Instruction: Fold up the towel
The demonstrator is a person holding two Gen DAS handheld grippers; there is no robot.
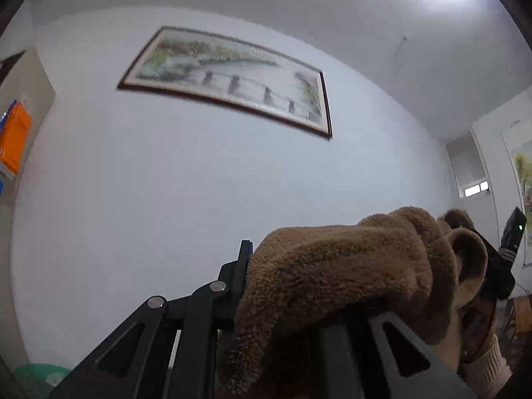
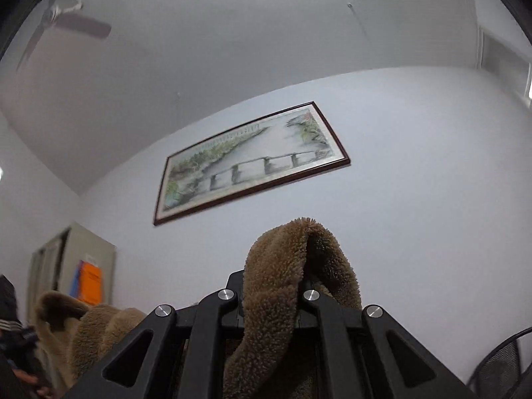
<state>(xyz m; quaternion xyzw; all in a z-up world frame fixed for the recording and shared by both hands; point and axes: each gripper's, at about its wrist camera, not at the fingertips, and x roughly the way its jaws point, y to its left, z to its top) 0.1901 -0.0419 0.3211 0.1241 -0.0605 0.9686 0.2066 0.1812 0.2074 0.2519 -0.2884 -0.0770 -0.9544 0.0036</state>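
Note:
A fluffy brown towel (image 1: 332,266) is held up in the air between both grippers, against the white wall. My left gripper (image 1: 262,266) is shut on one bunched edge; the cloth drapes over and hides its right finger. From there the towel stretches right to my right gripper (image 1: 498,266), held by a hand in a cream sleeve (image 1: 492,355). In the right wrist view my right gripper (image 2: 272,286) is shut on the towel (image 2: 292,249), whose edge sticks up as a loop above the fingertips. The rest sags away to the lower left.
A framed landscape painting (image 1: 229,79) hangs on the wall ahead. An orange poster (image 2: 89,282) is on a grey cabinet at the left. A ceiling fan (image 2: 66,23) is overhead. A black mesh chair back (image 2: 502,365) stands at the lower right.

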